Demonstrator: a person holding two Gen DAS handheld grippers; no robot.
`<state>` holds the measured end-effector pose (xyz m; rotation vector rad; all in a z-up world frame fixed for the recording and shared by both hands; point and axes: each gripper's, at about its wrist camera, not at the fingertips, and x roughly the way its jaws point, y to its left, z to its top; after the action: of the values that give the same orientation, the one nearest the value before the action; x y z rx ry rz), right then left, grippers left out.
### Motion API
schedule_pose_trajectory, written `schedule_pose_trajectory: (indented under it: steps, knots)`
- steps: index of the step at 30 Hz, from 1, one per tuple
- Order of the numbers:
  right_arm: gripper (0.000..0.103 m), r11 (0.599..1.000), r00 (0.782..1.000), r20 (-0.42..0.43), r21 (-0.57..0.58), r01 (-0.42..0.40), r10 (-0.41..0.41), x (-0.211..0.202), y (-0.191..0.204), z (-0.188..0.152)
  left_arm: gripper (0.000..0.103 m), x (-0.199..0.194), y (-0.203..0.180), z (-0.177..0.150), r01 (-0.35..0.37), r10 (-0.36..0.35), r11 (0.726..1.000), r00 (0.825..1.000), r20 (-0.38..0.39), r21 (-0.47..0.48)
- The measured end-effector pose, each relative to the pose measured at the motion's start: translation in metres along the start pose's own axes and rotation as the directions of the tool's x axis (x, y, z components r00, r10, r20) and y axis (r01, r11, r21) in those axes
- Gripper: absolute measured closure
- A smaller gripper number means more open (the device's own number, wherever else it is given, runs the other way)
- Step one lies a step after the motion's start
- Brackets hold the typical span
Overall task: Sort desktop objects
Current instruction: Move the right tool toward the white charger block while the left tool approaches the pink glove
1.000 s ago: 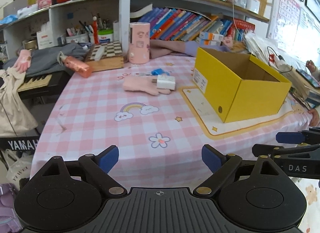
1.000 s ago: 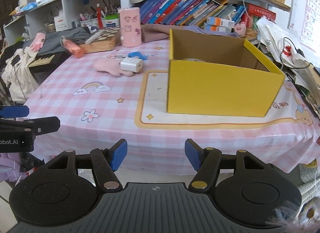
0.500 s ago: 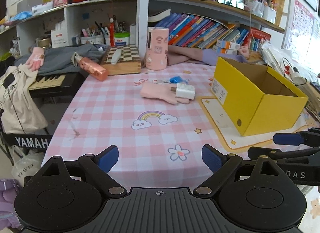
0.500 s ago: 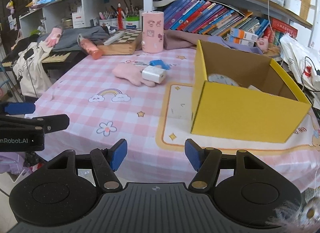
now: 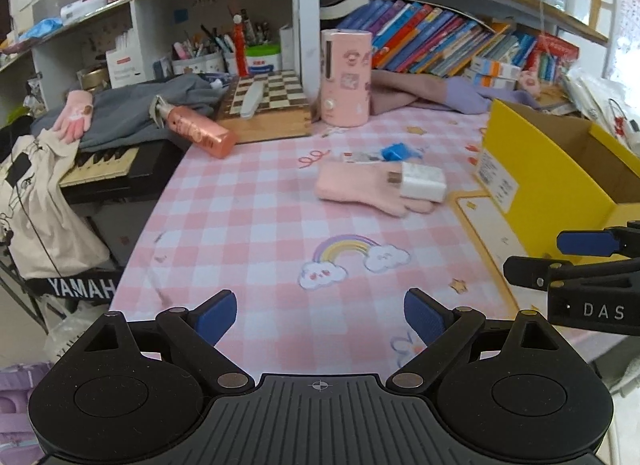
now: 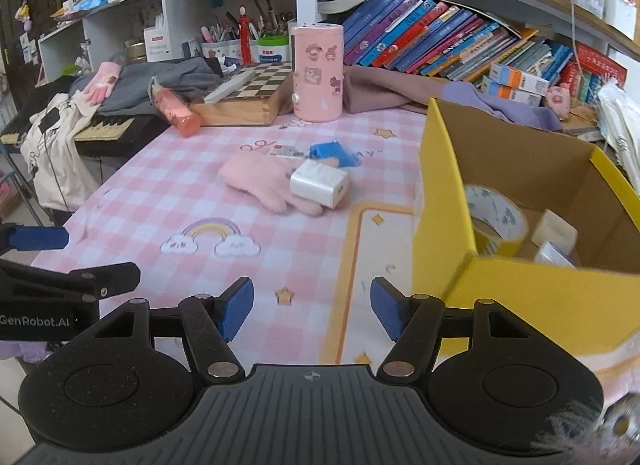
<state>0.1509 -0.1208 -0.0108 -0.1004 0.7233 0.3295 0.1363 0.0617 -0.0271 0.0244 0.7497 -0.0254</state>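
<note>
Glove [image 5: 362, 186] and charger [image 5: 422, 181] loom nearer than before; left gripper [image 5: 320, 313] and right gripper [image 6: 311, 302] both gape empty

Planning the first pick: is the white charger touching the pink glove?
Touching. In the right wrist view the charger lies on the glove's fingers, no gap between them.

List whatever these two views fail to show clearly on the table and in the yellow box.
- Yellow box interior: hidden in the left wrist view by its near wall.
- Tape roll and white items beside it: right wrist view, partly hidden by the box wall and blurred; what the items are is unclear.
- Small card behind the pink glove: print too small in both views.
- Blue object: too small to identify.
- White charger: its far side faces away.
</note>
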Motion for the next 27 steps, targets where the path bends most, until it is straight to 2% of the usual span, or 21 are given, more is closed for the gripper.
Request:
schedule_pose_trajectory:
  steps: [10, 20, 24, 27]
  knots:
    - [0.037, 0.999, 1.0, -0.001, -0.028, -0.02, 0.02, 0.038, 0.005, 0.029, 0.01, 0.024, 0.003, 0.02, -0.009, 0.009, 0.999, 1.0, 0.008, -0.038]
    - [0.036, 0.998, 0.998, 0.041, -0.016, -0.057, 0.057, 0.067, 0.014, 0.062, 0.01, 0.038, 0.027, 0.038, -0.085, 0.086, 0.989, 0.996, 0.011, -0.118]
    - [0.032, 0.999, 0.997, 0.079, 0.046, -0.002, -0.002, 0.092, 0.009, 0.083, 0.01, 0.044, 0.029, 0.043, -0.092, 0.093, 0.988, 0.996, 0.002, -0.124]
    - [0.026, 0.988, 0.995, 0.05, 0.135, 0.078, -0.085, 0.111, -0.005, 0.092, 0.01, 0.047, 0.023, 0.047, -0.085, 0.086, 0.991, 0.996, 0.007, -0.106]
